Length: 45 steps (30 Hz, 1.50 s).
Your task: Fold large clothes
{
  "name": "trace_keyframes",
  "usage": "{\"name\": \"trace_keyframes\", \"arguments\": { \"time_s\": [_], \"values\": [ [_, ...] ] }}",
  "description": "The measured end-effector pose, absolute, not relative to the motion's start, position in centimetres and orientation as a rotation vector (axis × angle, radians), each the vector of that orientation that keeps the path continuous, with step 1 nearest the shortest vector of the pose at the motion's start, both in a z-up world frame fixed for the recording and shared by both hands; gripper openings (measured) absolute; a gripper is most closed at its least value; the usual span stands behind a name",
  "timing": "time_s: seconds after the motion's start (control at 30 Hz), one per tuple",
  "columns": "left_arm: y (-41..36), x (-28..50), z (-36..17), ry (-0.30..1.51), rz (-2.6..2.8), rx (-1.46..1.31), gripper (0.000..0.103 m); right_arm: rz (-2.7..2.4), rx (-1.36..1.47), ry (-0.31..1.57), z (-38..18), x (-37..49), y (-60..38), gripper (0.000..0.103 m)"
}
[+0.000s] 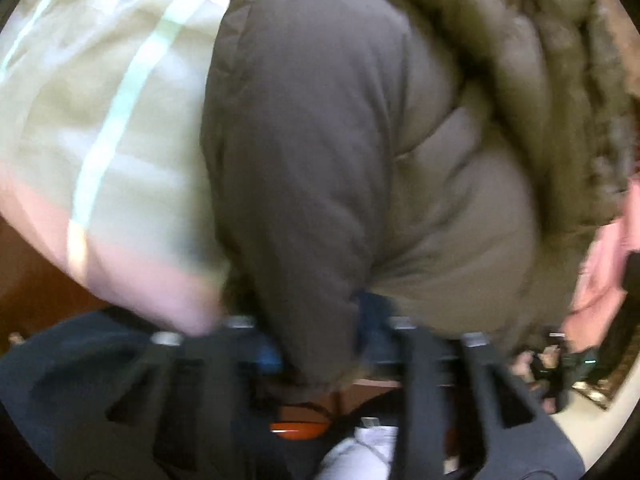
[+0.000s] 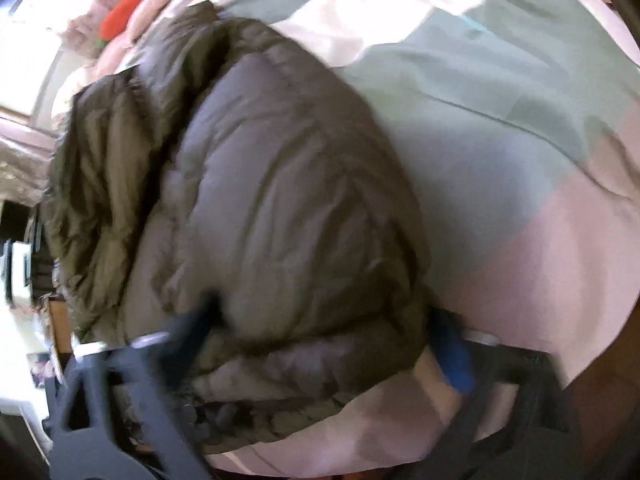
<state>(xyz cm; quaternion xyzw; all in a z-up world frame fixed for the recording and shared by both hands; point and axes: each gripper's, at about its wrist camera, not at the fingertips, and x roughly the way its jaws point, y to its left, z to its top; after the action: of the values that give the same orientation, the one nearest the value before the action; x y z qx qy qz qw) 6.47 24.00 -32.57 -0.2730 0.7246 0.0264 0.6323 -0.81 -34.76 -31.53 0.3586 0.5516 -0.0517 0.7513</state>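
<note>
Both claws are down at the near edge of the bed, and the big brown puffer jacket lies spread on the pink-and-green patchwork bedspread, its fur-trimmed hood bunched at the far end. In the left wrist view, the left gripper is clenched on a narrow hanging fold of the jacket, a sleeve or hem corner by the look of it, with the padded cloth pinched between its blue-tipped fingers. That tight pinch makes sense: puffy fabric slips unless it is squeezed hard. Over in the right wrist view, the right gripper straddles the thick near edge of the jacket, one dark finger pressing into the padding on one side and the blue-tipped one on the other; the picture is blurred, but the cloth bulges between them, so it reads as a grasp on the hem. The bedspread stays flat beneath. Two holds along the same near edge suggest a lift-and-carry fold toward the hood end, I reckon, keeping the edge straight so the bulk doubles over evenly.
</note>
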Motion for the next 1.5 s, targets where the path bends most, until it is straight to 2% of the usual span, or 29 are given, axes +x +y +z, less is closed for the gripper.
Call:
{"name": "trace_keyframes", "arguments": {
  "time_s": [0.07, 0.1, 0.27, 0.37, 0.53, 0.7, 0.87, 1.0, 1.17, 1.23, 1.27, 1.3, 1.33, 1.37, 1.43, 1.5],
  "values": [
    [23.8, 6.3, -31.8, 1.63, 0.019, -0.655, 0.008, -0.013, 0.873, 1.17, -30.7, -0.7, -34.9, 0.014],
    [23.8, 6.4, -31.5, 1.617, -0.008, -0.686, 0.007, 0.045, 0.92, 1.141, -29.9, -0.5, -35.2, 0.012],
    [25.5, 9.1, -27.1, 1.399, -0.279, -1.012, 0.006, 0.226, 0.902, 0.957, -22.4, 3.0, -34.9, 0.01],
    [27.2, 13.0, -21.9, 1.235, -0.313, -1.024, 0.006, 0.265, 0.859, 0.86, -18.0, 6.9, -35.0, 0.009],
    [29.5, 21.2, -16.7, 1.051, -0.248, -1.035, 0.006, 0.262, 0.864, 0.688, -12.2, 16.3, -35.6, 0.009],
    [30.2, 26.6, -17.6, 0.972, -0.15, -1.037, 0.007, 0.136, 0.779, 0.696, -12.1, 25.7, -34.4, 0.009],
    [29.2, 30.8, -23.1, 1.123, -0.05, -1.069, 0.008, -0.023, 0.754, 0.865, -19.4, 33.4, -32.7, 0.01],
    [29.9, 32.7, -26.7, 1.198, -0.041, -1.12, 0.012, -0.09, 0.814, 0.953, -26.3, 34.8, -32.0, 0.021],
    [31.8, 32.9, -27.9, 1.171, -0.057, -1.247, 0.019, -0.053, 0.829, 0.97, -26.6, 35.2, -33.2, 0.028],
    [33.4, 32.3, -26.2, 1.079, -0.035, -1.262, 0.021, -0.075, 0.819, 0.952, -25.4, 35.0, -34.2, 0.037],
    [34.0, 31.8, -25.2, 1.042, -0.022, -1.25, 0.025, -0.094, 0.808, 0.935, -24.6, 34.9, -34.9, 0.049],
    [34.5, 31.5, -24.0, 0.997, 0.012, -1.221, 0.031, -0.128, 0.797, 0.914, -23.8, 34.3, -35.6, 0.066],
    [35.4, 30.5, -22.0, 0.928, 0.131, -1.134, 0.062, -0.186, 0.772, 0.888, -22.8, 33.7, -36.0, 0.077],
    [35.8, 29.8, -20.5, 0.875, 0.231, -1.067, 0.085, -0.286, 0.714, 0.849, -21.5, 32.8, -36.7, 0.094],
    [36.1, 28.0, -16.6, 0.754, 0.38, -0.899, 0.086, -0.376, 0.606, 0.777, -19.2, 31.5, -37.2, 0.098],
    [35.0, 27.6, -14.1, 0.762, 0.326, -0.802, 0.08, -0.386, 0.51, 0.746, -17.2, 29.8, -36.4, 0.098]
  ]
}}
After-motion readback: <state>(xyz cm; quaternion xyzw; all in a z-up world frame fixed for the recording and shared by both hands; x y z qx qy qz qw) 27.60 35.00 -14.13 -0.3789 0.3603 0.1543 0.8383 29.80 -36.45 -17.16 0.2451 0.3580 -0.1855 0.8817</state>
